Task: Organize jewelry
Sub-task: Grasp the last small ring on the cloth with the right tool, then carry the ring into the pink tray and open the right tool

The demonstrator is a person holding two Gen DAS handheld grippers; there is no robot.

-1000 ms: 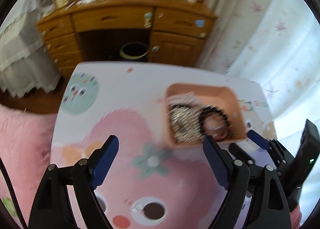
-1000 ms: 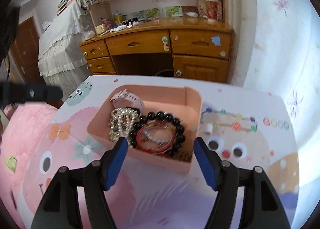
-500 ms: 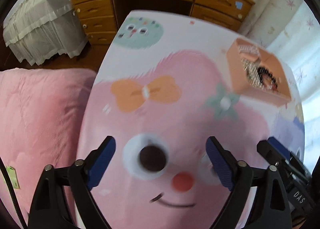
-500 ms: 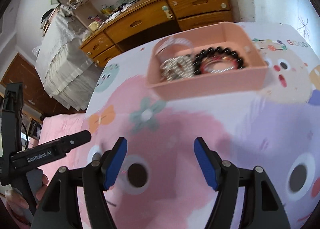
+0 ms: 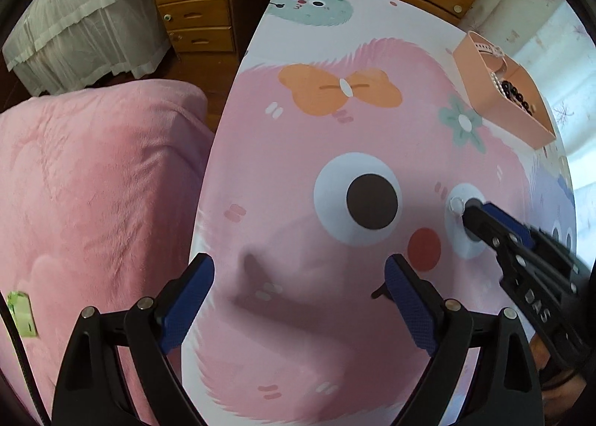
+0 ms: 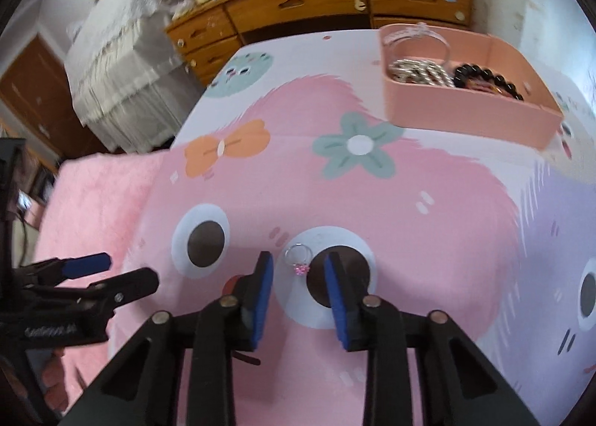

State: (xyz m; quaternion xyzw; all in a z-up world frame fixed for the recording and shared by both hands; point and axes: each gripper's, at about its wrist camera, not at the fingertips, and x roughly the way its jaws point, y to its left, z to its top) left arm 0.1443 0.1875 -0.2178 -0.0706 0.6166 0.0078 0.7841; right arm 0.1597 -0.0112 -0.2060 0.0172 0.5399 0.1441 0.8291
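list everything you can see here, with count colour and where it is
ring: one, silver with a pink stone, on the table between the right gripper's fingers
tray: one, peach, far right of the table
bracelets: several, black beaded, pearly and red, inside the tray
table: one, pink cartoon print
blanket: one, pink, left of the table
dresser: one, wooden, behind the table
left gripper: black with blue pads, open, nothing between
right gripper: jaws just closing, narrowed around the ring, pads not yet touching
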